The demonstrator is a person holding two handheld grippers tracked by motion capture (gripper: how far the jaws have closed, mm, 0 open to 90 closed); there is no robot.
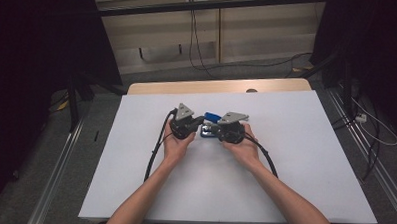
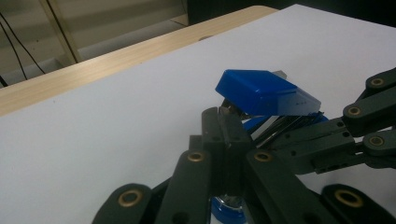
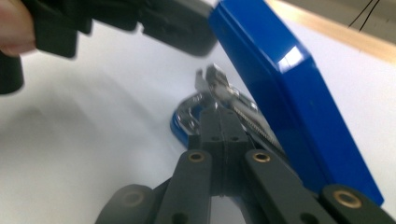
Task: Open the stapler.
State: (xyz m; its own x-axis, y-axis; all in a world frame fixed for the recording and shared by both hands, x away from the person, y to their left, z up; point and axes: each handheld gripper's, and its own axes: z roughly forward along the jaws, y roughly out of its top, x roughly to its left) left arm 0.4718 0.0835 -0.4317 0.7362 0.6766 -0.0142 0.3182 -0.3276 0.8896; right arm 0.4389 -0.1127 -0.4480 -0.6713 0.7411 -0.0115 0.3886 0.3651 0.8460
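Tilting up toward the table's far edge, blue stapler lid between both grippers' closed fingers, grip unclear.

— Which colours are seen at the centre of the high view?
— A glossy blue stapler with silvery metal is seen between two black grippers topped by grey plates.
— And beneath?
— A plain white table sheet, edged above by pale wood.

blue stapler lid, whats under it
Under the raised blue stapler lid sits the metal staple rail, then the blue base on the white table. Any staples inside are hidden.
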